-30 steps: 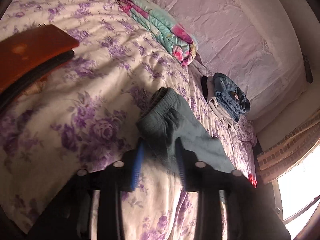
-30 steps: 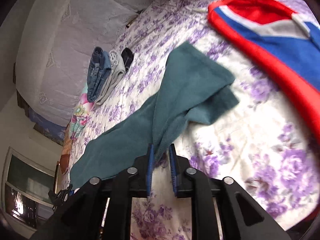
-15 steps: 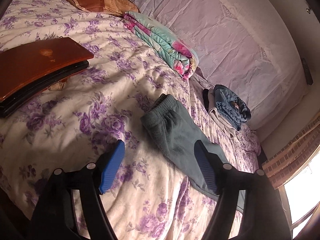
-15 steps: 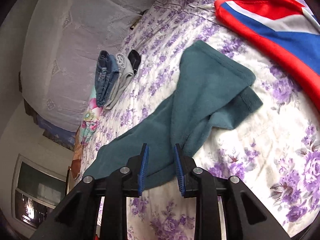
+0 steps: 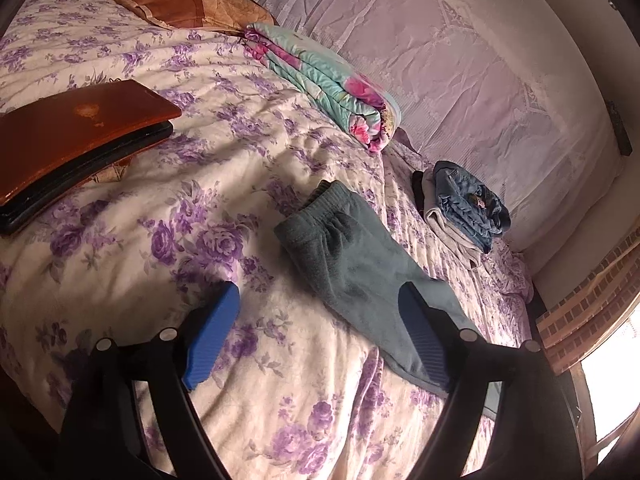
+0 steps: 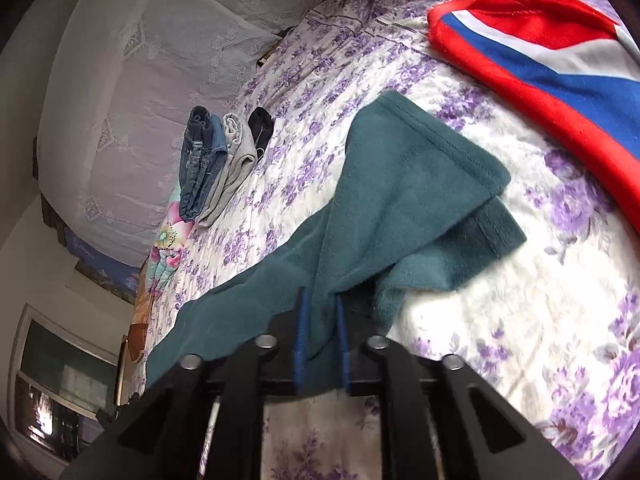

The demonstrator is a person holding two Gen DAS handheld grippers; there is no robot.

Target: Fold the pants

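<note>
released by left hand-held gripper [image 5: 316, 316], pants [image 5: 360, 272] lie flat.

The pants [image 5: 360, 272] lie across your bed [image 5: 168, 216], waistband far from the right gripper [image 6: 321, 308], whose jaws pinch a leg fold. Behind them, by the wall, sits a clothes stack [image 5: 464, 208] — a quilt [image 5: 324, 84] to its left, a board [image 5: 76, 132] further left.

Folded jeans [image 5: 468, 204]; floral quilt [image 5: 332, 84]; laptop [image 5: 76, 132]
</note>
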